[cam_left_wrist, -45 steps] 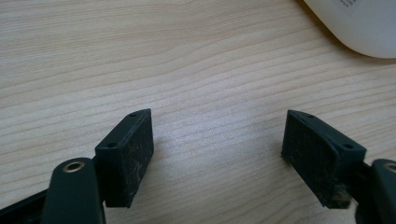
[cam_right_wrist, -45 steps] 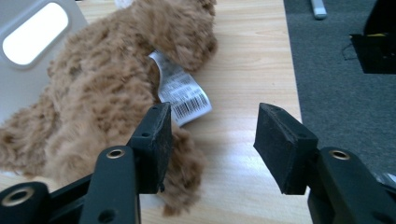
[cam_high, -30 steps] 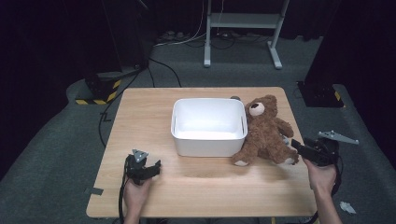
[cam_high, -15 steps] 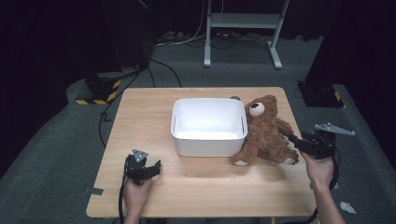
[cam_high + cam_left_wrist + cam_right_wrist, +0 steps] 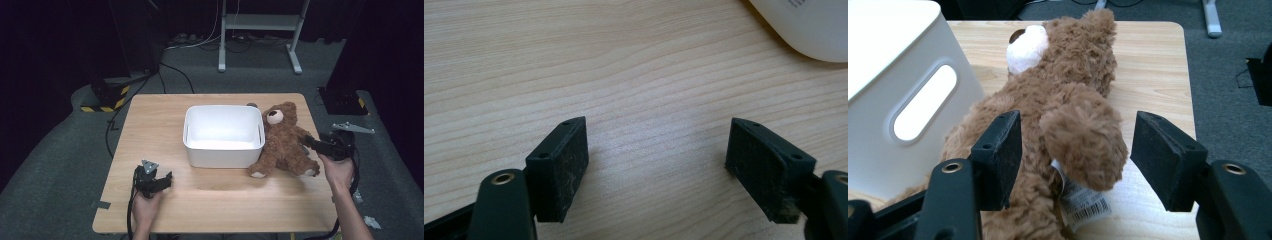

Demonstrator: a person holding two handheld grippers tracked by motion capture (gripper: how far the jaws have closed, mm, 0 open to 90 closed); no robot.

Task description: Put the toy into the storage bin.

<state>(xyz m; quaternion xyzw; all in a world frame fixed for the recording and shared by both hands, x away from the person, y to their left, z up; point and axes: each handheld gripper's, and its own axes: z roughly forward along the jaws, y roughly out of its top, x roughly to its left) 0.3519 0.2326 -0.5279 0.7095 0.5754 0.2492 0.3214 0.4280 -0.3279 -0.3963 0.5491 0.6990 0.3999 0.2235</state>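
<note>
A brown teddy bear lies on the table, leaning against the right side of a white bin. My right gripper points left at the bear from the table's right edge. In the right gripper view my right gripper is open, and its jaws have just been opening. The bear's arm sits between the pads with a gap on each side. The bear's head and the bin's handle slot lie beyond. My left gripper rests near the front left, and my left gripper is open over bare wood.
The wooden table ends just right of the bear. A white barcode tag hangs under the bear's arm. The bin's corner shows beyond the left jaws. A metal stand and cables lie on the floor behind.
My right gripper has moved up and toward the back, from beside the bear's leg to around its arm. The left gripper has stayed put.
</note>
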